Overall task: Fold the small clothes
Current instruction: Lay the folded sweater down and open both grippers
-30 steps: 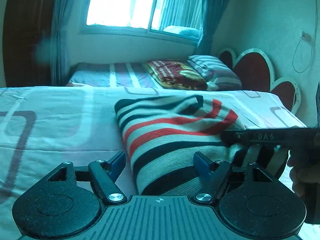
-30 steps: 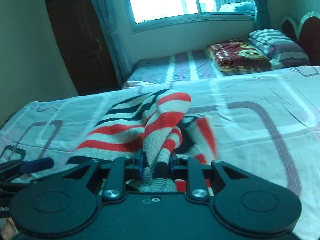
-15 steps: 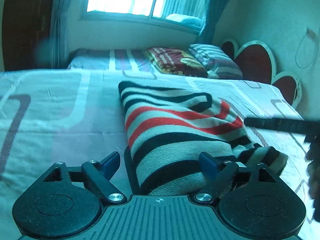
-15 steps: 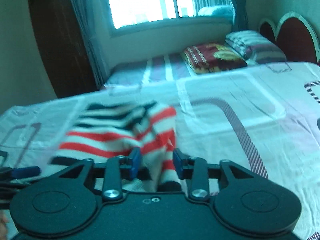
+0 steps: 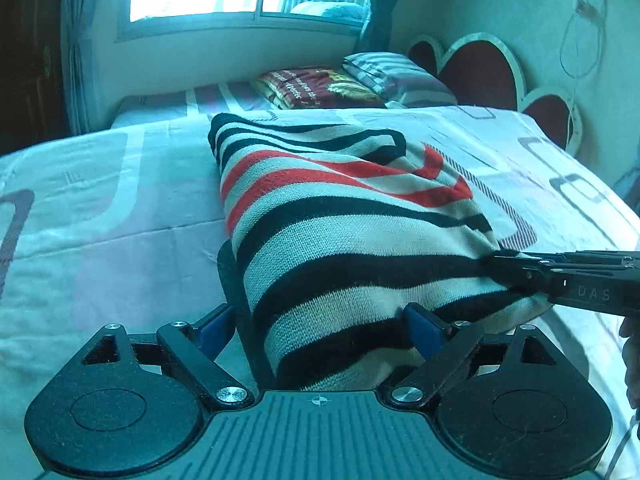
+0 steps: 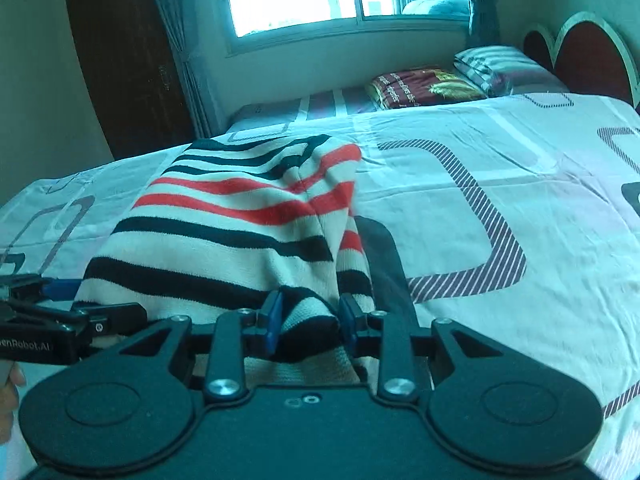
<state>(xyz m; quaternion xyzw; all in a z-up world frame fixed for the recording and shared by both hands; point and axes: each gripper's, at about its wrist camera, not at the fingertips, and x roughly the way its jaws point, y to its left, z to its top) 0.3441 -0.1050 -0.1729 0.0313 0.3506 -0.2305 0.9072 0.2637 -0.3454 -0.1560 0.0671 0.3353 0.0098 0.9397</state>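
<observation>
Ribbed knit sweater (image 5: 352, 232), matt plastic claw (image 5: 320, 324)

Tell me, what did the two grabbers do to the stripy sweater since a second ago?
The left gripper has just been opening wide around the striped sweater, its pads off the cloth. The right gripper let a raised bunch drop flat; its jaws opened, then have just been closing again around the near corner. Both sank nearer the bed. The pillows stayed put.

Striped knit sweater (image 5: 340, 232) (image 6: 240, 240), cream with black and red bands, folded into long bundle, lying lengthwise on patterned bedsheet (image 5: 100, 208), near end slightly bunched.
</observation>
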